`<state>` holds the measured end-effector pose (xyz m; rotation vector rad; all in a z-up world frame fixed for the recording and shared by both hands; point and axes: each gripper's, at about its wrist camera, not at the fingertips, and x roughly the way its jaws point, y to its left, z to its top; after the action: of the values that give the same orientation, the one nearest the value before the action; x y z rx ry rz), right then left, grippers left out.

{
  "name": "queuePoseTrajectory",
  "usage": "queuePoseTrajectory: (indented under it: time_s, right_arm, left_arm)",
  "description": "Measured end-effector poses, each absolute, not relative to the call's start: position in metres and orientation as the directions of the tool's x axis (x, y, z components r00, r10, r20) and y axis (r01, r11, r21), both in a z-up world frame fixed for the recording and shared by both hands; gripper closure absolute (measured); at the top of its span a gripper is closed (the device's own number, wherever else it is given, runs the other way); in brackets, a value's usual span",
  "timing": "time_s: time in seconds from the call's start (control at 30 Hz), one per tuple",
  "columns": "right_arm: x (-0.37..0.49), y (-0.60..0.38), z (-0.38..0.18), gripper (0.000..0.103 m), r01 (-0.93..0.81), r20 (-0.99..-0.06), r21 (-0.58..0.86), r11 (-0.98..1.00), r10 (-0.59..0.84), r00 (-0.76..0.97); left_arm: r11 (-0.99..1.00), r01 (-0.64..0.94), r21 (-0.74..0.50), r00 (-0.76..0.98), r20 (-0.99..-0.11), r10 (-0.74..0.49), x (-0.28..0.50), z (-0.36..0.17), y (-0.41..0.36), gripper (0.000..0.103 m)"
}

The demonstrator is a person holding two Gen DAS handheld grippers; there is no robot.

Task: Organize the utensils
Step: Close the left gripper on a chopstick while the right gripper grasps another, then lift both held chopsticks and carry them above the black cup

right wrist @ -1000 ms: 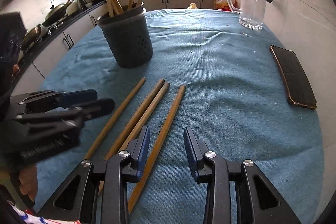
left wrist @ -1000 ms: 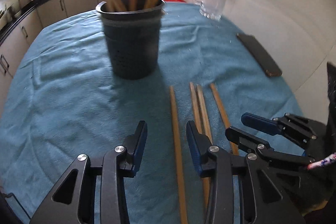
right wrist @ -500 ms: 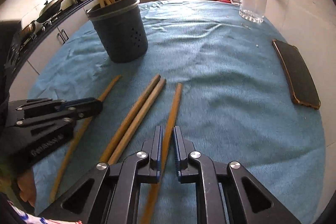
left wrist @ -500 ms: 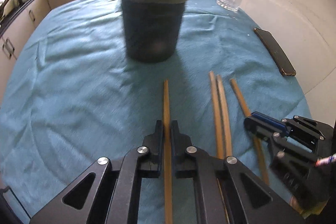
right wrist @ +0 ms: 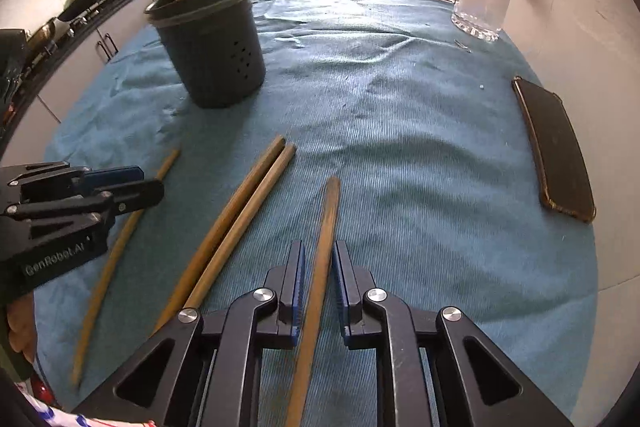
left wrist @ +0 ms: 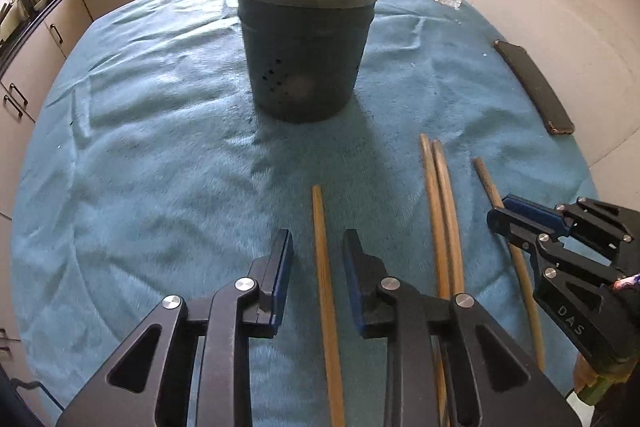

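A: Worktop, teal cloth cover (left wrist: 160, 147). Dark grey perforated plastic utensil holder (left wrist: 306, 55) upright, wooden sticks inside.

B: Loose ones?

A: Four long wooden sticks flat on the cloth. Leftmost wooden stick (left wrist: 324, 267) lies between the left tool (left wrist: 317, 267) fingers, spread apart, no contact. Rightmost wooden stick (right wrist: 320, 267) sits within the right tool (right wrist: 318, 281), narrow gaps either side, not clamped.

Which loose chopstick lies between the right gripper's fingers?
The rightmost chopstick, lying alone between the right gripper fingers; the touching pair lies to its left.
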<state>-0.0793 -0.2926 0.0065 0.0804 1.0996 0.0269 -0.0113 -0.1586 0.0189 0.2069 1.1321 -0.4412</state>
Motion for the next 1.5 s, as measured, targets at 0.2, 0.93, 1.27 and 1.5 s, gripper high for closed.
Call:
queuePoseTrajectory:
  time_s: [0.2, 0.93, 1.27, 1.5]
  right_arm:
    - [-0.058, -0.292, 0.006, 0.088, 0.030, -0.900, 0.058, 0.998, 0.039, 0.435]
    - [-0.126, -0.313, 0.100, 0.096, 0.060, -0.661, 0.193, 0.979, 0.085, 0.746]
    - [-0.194, -0.308, 0.153, 0.096, 0.065, -0.521, 0.180, 0.981, 0.039, 0.853]
    - [-0.220, -0.305, 0.167, 0.096, 0.065, -0.479, 0.167, 0.984, 0.023, 0.877]
  left_arm:
    - [0.893, 0.445, -0.064, 0.356, -0.903, -0.241, -0.004, 0.018, -0.164, 0.079]
    - [0.898, 0.420, -0.131, 0.611, -0.691, -0.387, -0.068, 0.120, -0.113, 0.098]
    - [0.897, 0.423, -0.128, 0.719, -0.555, -0.418, -0.124, 0.172, -0.096, 0.098]
    - [0.892, 0.434, -0.129, 0.745, -0.506, -0.436, -0.153, 0.188, -0.083, 0.098]
